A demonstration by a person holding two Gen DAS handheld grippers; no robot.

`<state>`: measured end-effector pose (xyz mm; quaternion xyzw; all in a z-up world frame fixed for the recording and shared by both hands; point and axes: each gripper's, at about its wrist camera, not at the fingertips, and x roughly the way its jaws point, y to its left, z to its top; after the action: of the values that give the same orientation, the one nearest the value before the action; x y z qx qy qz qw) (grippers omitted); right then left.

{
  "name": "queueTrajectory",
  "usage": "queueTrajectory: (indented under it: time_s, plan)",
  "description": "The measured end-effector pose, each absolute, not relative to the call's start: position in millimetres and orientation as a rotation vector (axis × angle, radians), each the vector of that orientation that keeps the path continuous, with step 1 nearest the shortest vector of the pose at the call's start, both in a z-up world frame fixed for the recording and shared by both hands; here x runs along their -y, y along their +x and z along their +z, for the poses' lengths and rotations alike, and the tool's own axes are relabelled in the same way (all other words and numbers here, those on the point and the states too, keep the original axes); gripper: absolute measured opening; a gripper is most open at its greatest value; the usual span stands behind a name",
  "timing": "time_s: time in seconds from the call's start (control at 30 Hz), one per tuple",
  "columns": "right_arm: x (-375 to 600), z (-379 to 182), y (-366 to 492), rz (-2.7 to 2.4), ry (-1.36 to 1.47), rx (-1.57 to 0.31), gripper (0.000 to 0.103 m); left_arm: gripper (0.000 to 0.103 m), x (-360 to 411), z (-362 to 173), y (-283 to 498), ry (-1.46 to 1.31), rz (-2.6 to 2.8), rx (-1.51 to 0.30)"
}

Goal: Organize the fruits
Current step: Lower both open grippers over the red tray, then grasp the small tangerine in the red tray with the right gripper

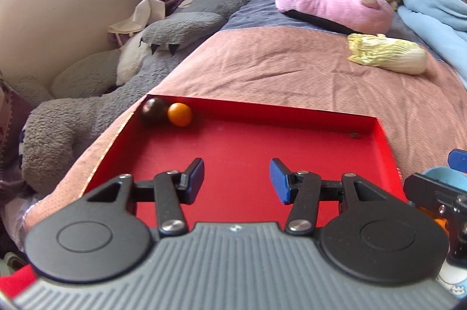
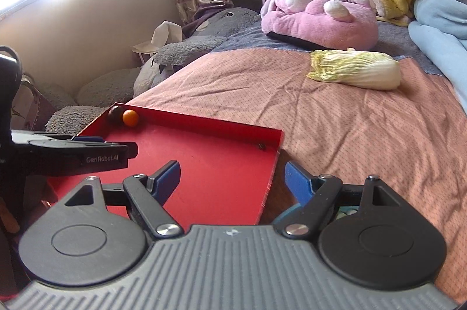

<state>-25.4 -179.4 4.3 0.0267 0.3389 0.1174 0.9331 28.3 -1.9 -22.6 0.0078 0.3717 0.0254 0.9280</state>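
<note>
A shallow red tray (image 1: 248,141) lies on the pink bedspread. In its far left corner a dark round fruit (image 1: 153,111) and an orange (image 1: 180,114) touch each other. My left gripper (image 1: 236,178) hovers over the tray's near half, open, with only bare tray floor between its blue pads. In the right wrist view my right gripper (image 2: 232,178) is open and straddles the right wall of the tray (image 2: 274,161), holding nothing. The same dark fruit (image 2: 115,113) and orange (image 2: 130,117) show far off at the upper left.
A napa cabbage (image 2: 356,69) lies on the bedspread beyond the tray. Behind it are a pink plush toy (image 2: 321,15) and a blue blanket (image 2: 437,18). A grey plush (image 1: 87,111) fills the gap left of the bed. A light blue bowl (image 1: 437,175) sits by the tray's right side.
</note>
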Motion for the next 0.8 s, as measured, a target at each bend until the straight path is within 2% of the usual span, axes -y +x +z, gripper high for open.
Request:
queueTrajectory:
  time_s: [0.8]
  plan:
    - [78, -4, 50, 0.403, 0.014, -0.733, 0.079, 0.052, -50, -48, 22, -0.027, 0.161, -0.853]
